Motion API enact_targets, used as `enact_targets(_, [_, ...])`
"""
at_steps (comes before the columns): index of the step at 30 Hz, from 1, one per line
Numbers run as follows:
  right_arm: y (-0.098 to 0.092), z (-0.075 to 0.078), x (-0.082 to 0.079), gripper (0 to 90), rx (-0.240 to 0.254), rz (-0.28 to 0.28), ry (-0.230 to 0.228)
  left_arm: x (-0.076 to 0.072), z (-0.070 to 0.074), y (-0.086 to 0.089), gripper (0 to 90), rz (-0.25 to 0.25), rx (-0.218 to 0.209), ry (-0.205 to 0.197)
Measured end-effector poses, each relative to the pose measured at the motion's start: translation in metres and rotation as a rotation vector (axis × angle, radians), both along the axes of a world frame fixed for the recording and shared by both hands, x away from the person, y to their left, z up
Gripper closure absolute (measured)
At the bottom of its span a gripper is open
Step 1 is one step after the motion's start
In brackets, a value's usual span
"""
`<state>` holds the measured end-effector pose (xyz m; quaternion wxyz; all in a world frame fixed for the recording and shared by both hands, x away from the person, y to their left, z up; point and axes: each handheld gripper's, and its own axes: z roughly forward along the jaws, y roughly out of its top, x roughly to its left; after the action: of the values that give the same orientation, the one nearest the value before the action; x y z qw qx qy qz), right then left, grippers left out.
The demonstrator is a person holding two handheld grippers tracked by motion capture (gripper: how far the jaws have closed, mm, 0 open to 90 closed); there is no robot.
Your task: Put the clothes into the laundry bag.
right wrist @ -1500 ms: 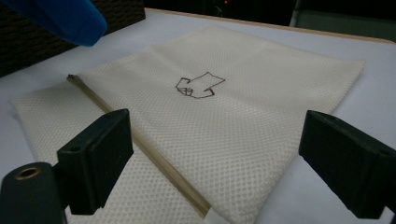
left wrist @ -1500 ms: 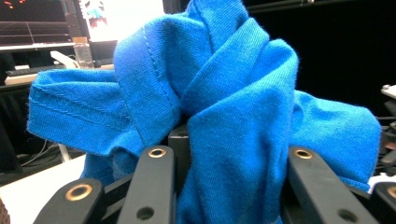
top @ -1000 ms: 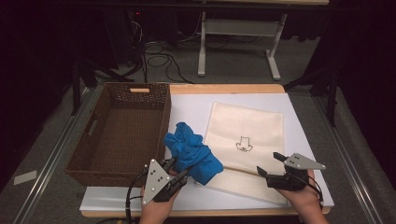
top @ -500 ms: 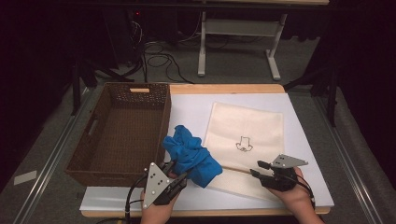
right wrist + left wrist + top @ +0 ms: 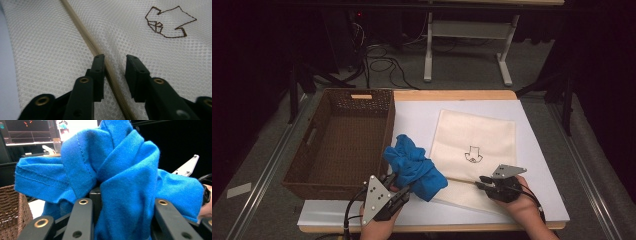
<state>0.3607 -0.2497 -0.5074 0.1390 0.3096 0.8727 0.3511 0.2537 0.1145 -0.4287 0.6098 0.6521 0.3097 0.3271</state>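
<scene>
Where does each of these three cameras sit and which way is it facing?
High view: fixed above the table's near edge, looking forward and down; both hands, left tongs and right tongs enter from below.
Left gripper view: rides the left tongs, looking along its jaws into the blue cloth.
Right gripper view: rides the right tongs, looking down on the mesh bag and its zipper.
Shared: the high view also shows blue cloth and bag.

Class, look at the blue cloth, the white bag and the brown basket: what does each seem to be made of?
Blue cloth: soft knit, probably cotton jersey; fine ribs, stitched hem.
White bag: matte mesh fabric, likely synthetic; tiny holes, zip.
Brown basket: woven wicker or similar; visible weave.
</scene>
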Motion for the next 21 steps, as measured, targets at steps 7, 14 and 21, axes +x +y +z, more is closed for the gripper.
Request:
enact_targets(7, [-0.0052, 0.0038, 0.001, 85.2, 0.029, -0.015, -0.009, 0.0009, -0.0011, -0.0031, 66.6, -0.003, 0.001, 0.007])
enact_targets(14, [-0.0064, 0.0018, 0.006, 79.8, 0.009, -0.06, -0.02, 0.0, -0.0015, -0.0041, 66.6, -0.003, 0.0, 0.007])
enact_targets(21, [-0.0042, -0.0039, 0.0024, 61.2, 0.01, -0.021, 0.001, -0.0002, -0.001, -0.003, 66.6, -0.004, -0.012, 0.008])
